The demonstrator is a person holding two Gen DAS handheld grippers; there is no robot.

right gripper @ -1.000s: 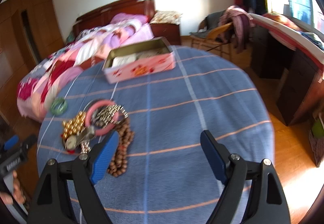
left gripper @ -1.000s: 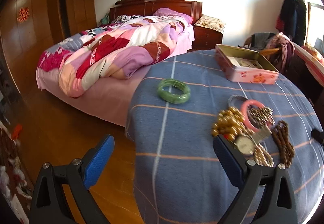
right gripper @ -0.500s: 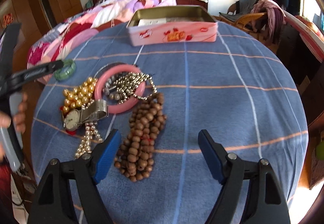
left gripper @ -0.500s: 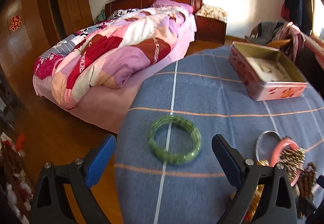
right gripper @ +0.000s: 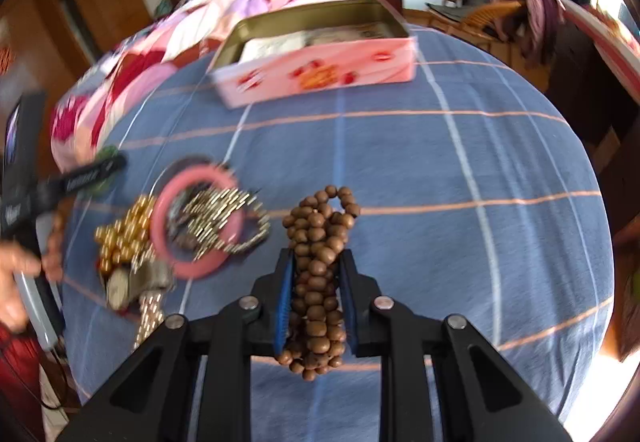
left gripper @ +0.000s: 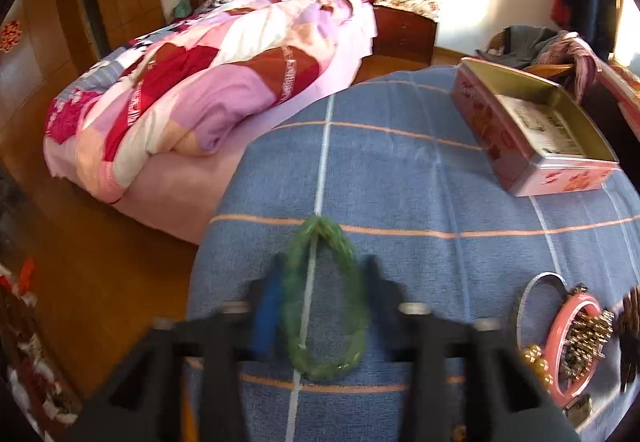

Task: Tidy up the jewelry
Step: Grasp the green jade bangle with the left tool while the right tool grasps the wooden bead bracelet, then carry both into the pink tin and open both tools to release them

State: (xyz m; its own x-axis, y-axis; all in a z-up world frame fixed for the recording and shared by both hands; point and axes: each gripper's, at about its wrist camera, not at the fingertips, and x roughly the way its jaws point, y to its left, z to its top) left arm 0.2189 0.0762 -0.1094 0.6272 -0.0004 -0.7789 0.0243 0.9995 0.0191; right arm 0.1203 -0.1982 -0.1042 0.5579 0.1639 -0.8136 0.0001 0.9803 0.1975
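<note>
Green bangle (left gripper: 323,302), low centre of the left view, now sits between the left gripper (left gripper: 320,296) fingers, which have narrowed from wide open a second ago and appear to be closing on it; motion blur hides actual contact. Right view, lower centre: the right gripper (right gripper: 316,296) has closed from wide onto the brown bead string (right gripper: 318,278). Both pieces look ready to carry to the open pink tin (right gripper: 320,76), upper centre on the blue bench (right gripper: 460,170).
</note>
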